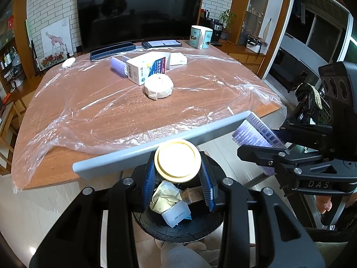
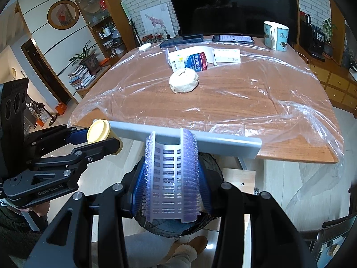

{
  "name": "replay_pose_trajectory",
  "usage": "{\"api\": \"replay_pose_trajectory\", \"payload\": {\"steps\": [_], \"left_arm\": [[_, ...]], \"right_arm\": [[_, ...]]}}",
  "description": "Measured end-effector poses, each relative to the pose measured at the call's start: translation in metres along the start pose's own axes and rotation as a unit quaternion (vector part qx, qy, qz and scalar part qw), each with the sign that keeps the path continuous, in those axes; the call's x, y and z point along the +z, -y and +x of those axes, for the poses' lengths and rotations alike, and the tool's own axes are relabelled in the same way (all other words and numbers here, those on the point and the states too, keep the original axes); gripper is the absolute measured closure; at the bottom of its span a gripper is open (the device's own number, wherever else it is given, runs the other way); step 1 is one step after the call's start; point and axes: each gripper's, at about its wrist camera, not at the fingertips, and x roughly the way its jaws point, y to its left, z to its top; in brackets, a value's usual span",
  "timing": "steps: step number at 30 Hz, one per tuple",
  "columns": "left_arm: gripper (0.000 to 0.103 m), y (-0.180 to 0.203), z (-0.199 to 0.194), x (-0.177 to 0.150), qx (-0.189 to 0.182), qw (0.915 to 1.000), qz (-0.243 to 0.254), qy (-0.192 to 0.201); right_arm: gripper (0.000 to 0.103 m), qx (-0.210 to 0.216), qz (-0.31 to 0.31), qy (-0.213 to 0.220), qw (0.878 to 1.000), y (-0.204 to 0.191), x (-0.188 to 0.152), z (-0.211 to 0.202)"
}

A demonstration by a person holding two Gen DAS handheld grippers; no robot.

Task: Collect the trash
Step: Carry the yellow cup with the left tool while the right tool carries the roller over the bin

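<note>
My left gripper (image 1: 178,185) is shut on a cream-lidded jar (image 1: 178,160), held over a black trash bin (image 1: 178,230) that holds crumpled paper and a small plastic container. The jar also shows in the right wrist view (image 2: 99,131). My right gripper (image 2: 171,183) is shut on a purple bristled roller piece (image 2: 171,178), held above the same bin (image 2: 209,163); the piece also shows in the left wrist view (image 1: 256,131). On the table lie a round paper-wrapped puck (image 1: 158,87), a white-and-blue box (image 1: 147,67) and a purple roller (image 1: 118,65).
The wooden table (image 1: 111,116) is covered with clear plastic film. At its far side are a flat white box (image 1: 178,58), two phones (image 1: 161,43), a mug (image 1: 200,36), a white remote (image 1: 68,62) and a large monitor (image 1: 140,11). A grey chair back (image 1: 156,145) stands before the bin.
</note>
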Motion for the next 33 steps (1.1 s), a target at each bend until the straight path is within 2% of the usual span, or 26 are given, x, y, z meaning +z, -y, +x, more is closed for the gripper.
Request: {"api": "replay_pose_trajectory", "payload": {"steps": [33], "left_arm": [[0.065, -0.002, 0.039, -0.030, 0.017, 0.9976, 0.009, -0.067]], "right_arm": [[0.061, 0.004, -0.008, -0.060, 0.998, 0.001, -0.015, 0.039]]}}
